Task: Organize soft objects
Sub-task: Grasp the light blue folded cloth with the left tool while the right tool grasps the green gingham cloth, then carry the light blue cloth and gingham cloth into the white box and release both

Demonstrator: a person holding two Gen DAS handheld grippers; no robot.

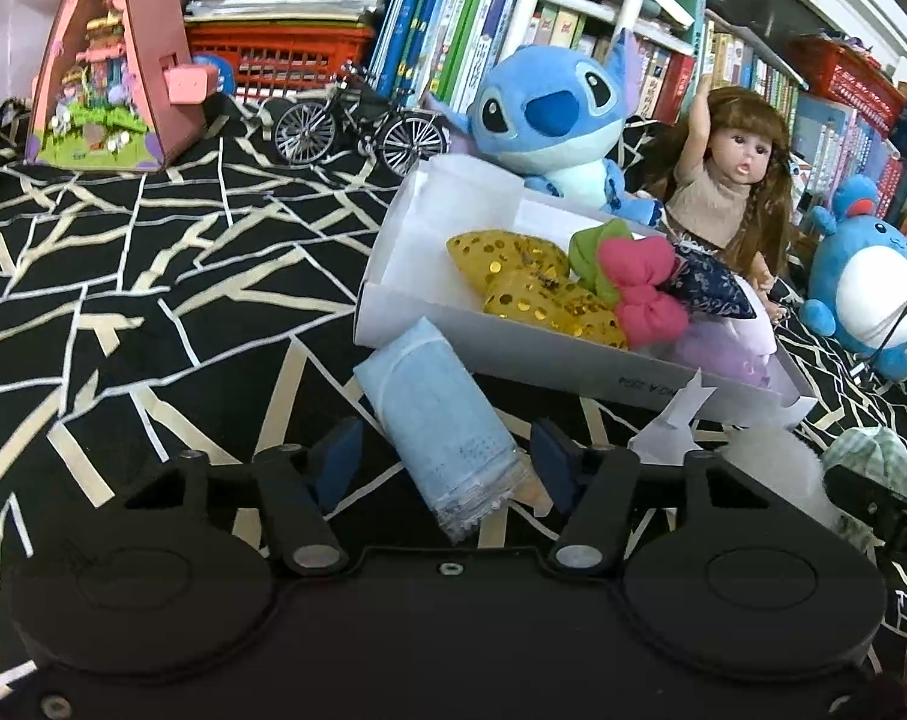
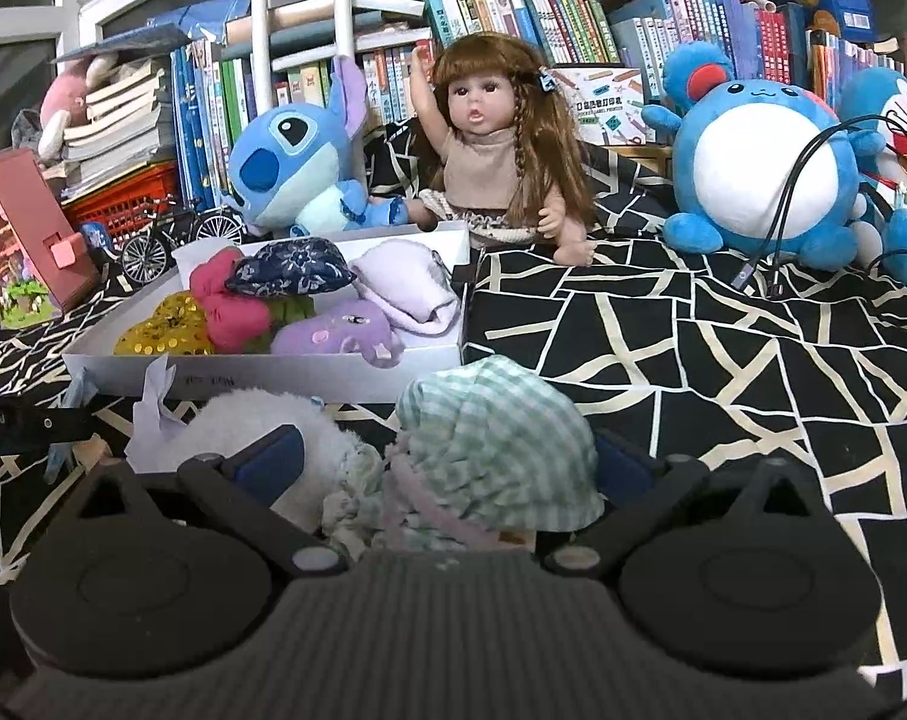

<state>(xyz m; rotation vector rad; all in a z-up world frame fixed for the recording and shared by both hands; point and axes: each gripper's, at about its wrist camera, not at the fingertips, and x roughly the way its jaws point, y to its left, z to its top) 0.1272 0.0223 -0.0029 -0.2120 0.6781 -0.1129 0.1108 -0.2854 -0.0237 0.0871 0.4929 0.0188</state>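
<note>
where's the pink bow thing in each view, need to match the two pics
Left wrist view: the pink bow lies right of centre, in the white box, right of the gold sequin cushions.
Right wrist view: pink bow, left of centre, same box.
Shared landmark: the long-haired doll behind the box.

Home setting, looks like a child's room or play corner: a surface covered by a black cloth (image 2: pixel 693 348) with pale crack-line print, backed by crammed shelves of children's books (image 2: pixel 549 18) and red plastic baskets (image 1: pixel 279 54). Toys line the back: a blue alien plush (image 1: pixel 549 114), a long-haired doll (image 2: pixel 489 144), a round blue-and-white plush (image 2: pixel 765 168), a miniature bicycle (image 1: pixel 357 126) and a pink triangular dollhouse (image 1: pixel 111 60). A white cardboard tray (image 1: pixel 549 354) holds small fabric soft toys.
</note>
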